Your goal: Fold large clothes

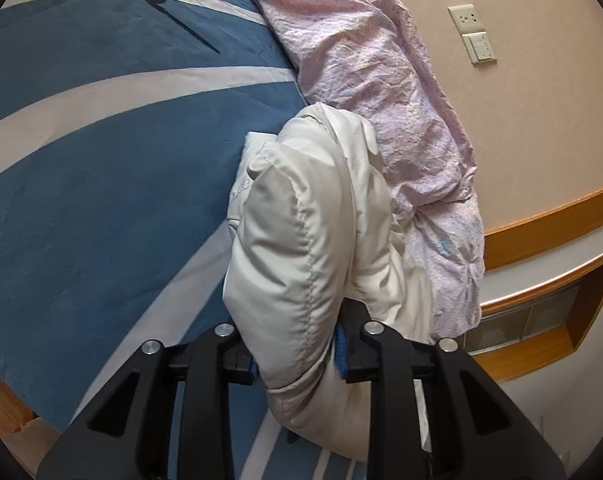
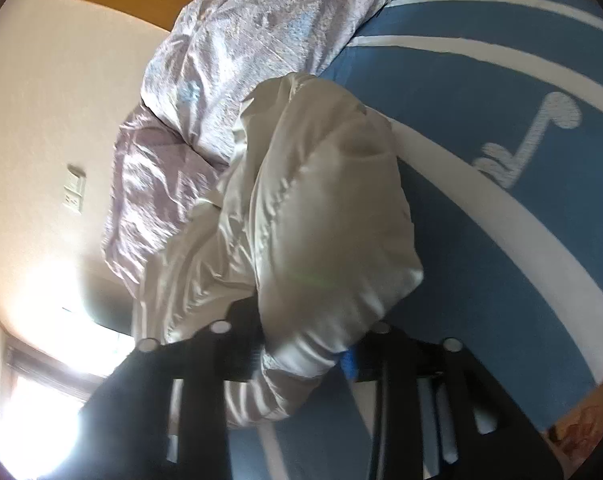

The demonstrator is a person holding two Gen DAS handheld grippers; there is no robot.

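Note:
A puffy white padded jacket [image 1: 301, 232] hangs bunched over the blue bed cover [image 1: 101, 184]. My left gripper [image 1: 299, 354] is shut on a thick fold of the jacket, its blue pads pressed on both sides. In the right wrist view the same jacket [image 2: 321, 208] fills the middle, blurred. My right gripper [image 2: 305, 356] is shut on another bunched fold of it. Both grips hold the jacket lifted above the bed. The jacket's lower parts are hidden behind the grippers.
A crumpled pink quilt [image 1: 381, 80] lies at the bed's far side against the wall. A wall socket and switch [image 1: 473, 34] sit on the beige wall. A wooden shelf ledge [image 1: 549, 248] runs along the wall. The cover [image 2: 501, 184] has white stripes and a music note.

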